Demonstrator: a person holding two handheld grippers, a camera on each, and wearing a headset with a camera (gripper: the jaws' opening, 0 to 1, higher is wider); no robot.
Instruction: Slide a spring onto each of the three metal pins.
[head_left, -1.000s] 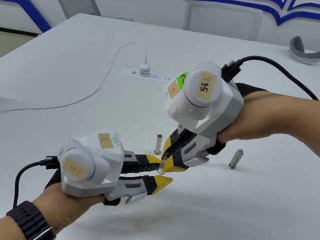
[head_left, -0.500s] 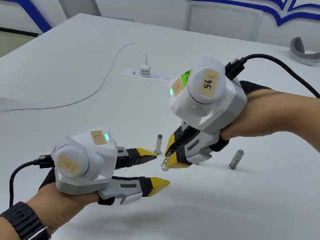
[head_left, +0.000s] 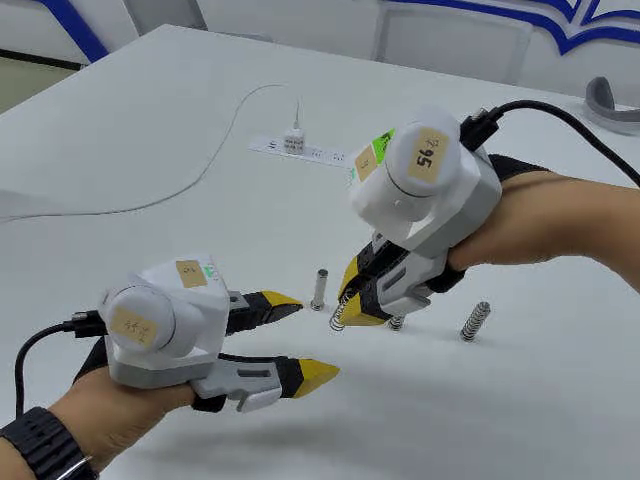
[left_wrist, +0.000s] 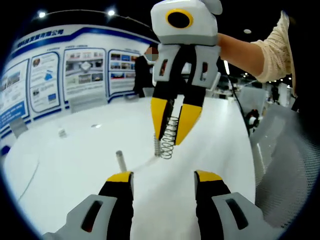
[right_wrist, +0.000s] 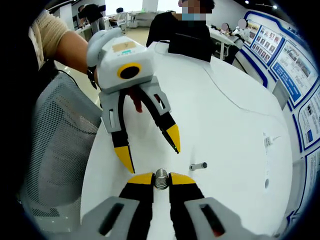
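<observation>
thin coiled steel spring (head_left: 340, 314) pinched in right gripper (head_left: 356, 313) by its closed yellow-tipped fingers, just beside short upright grey metal pin (head_left: 320, 288) on smooth white table (head_left: 180, 150); left gripper (head_left: 316, 338) fingers spread wide, empty. second coiled spring (head_left: 473, 320) lies further right.

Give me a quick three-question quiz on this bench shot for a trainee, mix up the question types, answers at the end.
1. True or false: the left gripper is open and holds nothing.
2. The right gripper is shut on: A a cable, B a spring, C a plug.
3. Fill in: the bare pin stands ___ on the table.
Key: 1 true; 2 B; 3 upright.
</observation>
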